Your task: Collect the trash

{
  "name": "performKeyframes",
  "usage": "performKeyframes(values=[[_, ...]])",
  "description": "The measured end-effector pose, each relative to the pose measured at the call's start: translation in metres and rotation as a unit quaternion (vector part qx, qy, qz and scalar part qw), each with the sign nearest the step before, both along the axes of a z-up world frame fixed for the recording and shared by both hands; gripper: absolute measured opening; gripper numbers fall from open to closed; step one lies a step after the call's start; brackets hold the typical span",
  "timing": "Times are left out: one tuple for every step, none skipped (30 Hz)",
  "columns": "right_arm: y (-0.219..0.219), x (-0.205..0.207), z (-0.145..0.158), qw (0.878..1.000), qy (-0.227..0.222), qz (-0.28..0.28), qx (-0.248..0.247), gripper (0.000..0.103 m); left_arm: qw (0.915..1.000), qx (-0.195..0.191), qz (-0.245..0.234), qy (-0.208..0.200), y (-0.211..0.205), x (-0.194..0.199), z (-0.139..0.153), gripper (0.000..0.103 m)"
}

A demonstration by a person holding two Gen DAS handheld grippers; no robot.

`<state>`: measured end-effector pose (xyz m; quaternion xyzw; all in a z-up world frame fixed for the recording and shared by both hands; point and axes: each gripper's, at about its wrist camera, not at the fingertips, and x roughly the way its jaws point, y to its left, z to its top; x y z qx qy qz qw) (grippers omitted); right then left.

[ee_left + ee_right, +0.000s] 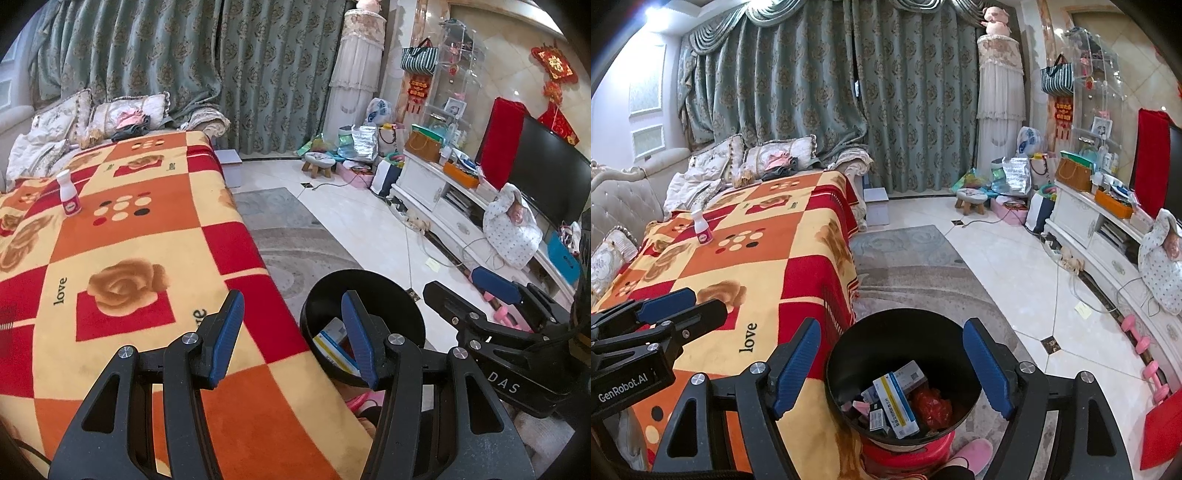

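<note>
Both grippers, left (291, 332) and right (894, 365), gape wide and empty by the black bin (849, 354) already holding cartons, while one white bottle (702, 231) remains upright on the blanket (768, 266).

Patterned blanket (768, 258) covers the sofa; cushions (779, 157) at its far end. Wooden stool (971, 199) and television (550, 173) across the floor.
</note>
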<state>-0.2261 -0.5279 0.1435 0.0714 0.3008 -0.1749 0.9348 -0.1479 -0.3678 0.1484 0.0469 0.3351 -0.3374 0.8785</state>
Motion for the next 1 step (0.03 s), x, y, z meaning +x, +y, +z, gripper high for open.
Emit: performKeyframes(values=[[0.0010,0.0009,-0.0004,1.000,0.001,0.001,0.000,0.078,1.0000,0.000,0.002,0.001,0.0024,0.0003,-0.0010,0.054]])
